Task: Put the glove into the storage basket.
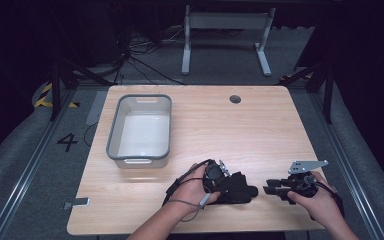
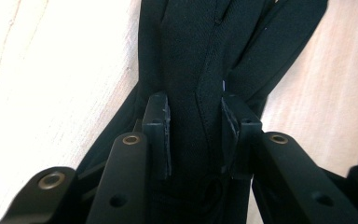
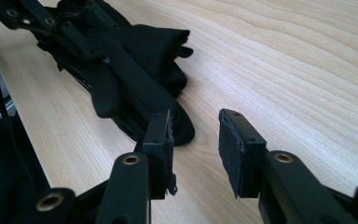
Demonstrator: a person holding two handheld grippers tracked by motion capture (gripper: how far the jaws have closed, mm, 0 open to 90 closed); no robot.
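Here the left gripper (image 2: 195, 140) pinches a black glove (image 2: 200, 60) lying near the wooden table's (image 1: 260, 130) front edge, the right gripper (image 3: 195, 154) waits open beside it, and the grey bin (image 1: 114, 131) remains empty.

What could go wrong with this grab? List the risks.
1. The left gripper pinches only a narrow fold of the black fabric glove; the loose rest may sag or slip out when lifted.
2. The open right gripper sits close by and could snag the glove's tip.
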